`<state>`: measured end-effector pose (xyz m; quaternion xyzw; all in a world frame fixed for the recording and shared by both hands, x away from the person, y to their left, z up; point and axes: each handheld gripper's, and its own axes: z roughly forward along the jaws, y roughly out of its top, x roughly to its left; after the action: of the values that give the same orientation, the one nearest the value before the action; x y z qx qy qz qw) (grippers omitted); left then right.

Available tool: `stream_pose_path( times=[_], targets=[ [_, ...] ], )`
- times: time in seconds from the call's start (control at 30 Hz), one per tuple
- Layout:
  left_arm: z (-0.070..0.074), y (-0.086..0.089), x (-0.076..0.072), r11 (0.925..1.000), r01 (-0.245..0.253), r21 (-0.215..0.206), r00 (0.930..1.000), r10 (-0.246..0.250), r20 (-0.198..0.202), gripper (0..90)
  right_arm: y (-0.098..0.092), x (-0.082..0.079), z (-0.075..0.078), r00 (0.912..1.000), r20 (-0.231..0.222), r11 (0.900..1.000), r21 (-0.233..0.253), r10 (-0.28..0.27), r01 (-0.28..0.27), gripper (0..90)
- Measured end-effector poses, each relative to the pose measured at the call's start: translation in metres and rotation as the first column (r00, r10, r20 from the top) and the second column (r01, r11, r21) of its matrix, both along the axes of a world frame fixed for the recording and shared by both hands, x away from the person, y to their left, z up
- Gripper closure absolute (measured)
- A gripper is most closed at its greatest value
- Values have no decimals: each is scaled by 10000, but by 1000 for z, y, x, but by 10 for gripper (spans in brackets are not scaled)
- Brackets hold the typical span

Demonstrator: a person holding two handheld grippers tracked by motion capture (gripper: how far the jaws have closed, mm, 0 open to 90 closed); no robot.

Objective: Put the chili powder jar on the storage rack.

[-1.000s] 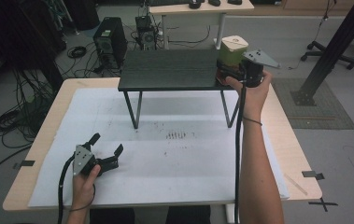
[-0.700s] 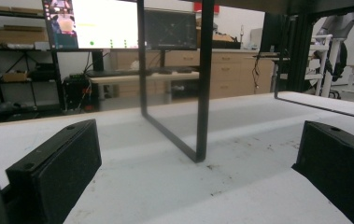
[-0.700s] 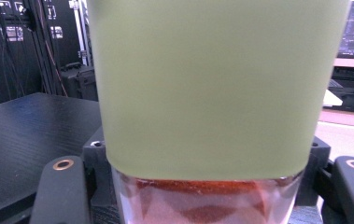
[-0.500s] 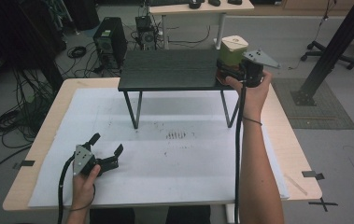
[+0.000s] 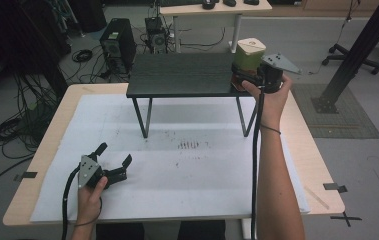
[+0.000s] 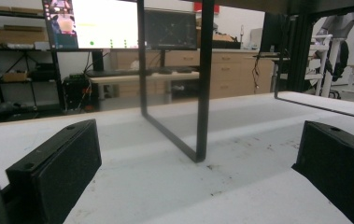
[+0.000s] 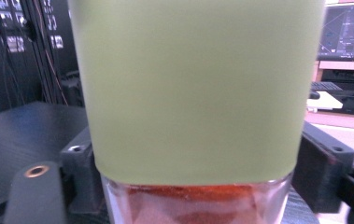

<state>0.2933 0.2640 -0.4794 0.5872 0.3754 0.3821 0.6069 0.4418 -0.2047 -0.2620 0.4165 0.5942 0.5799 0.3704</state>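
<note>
Right claw (image 5: pixel 244 75) is clamped on the jar (image 5: pixel 248 59), jaws either side of its clear lower body just under the frosted green cap (image 7: pixel 193 84). Jar stands upright, long axis vertical, cap up, at the right end of the black riser shelf (image 5: pixel 182 75). Whether it is fully set down can't be told, so placing looks nearly done, release left. Left claw (image 5: pixel 113 161) rests spread apart and empty on the white sheet (image 5: pixel 202 170) covering the table (image 5: pixel 307 145), near the front-left corner.
</note>
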Motion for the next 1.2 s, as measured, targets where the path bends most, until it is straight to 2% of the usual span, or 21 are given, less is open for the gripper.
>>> stream_pose_path(
  times=[0.17,0.23,0.33,0.7,1.0,1.2],
  targets=[
    [0,0,0,10000,1,3,10000,-1,0,4,2,1,-1,10000,48,9999,106,-23,23,30],
    [0,0,0,10000,1,9,10000,-1,7,4,3,1,-1,10000,24,9999,112,-69,68,6],
    [0,0,0,10000,2,6,10000,-2,6,4,4,1,-2,9999,37,9998,158,143,-143,0],
    [0,0,0,10000,-3,11,10000,3,13,4,5,-3,-2,10000,86,9999,102,17,-18,2],
    [0,0,0,10000,-2,14,10000,2,10,4,4,-15,-2,9999,111,10000,56,-69,69,2],
    [0,0,0,10000,-3,8,10000,3,5,4,0,-29,0,9996,259,9998,176,-120,116,2]
  ],
)
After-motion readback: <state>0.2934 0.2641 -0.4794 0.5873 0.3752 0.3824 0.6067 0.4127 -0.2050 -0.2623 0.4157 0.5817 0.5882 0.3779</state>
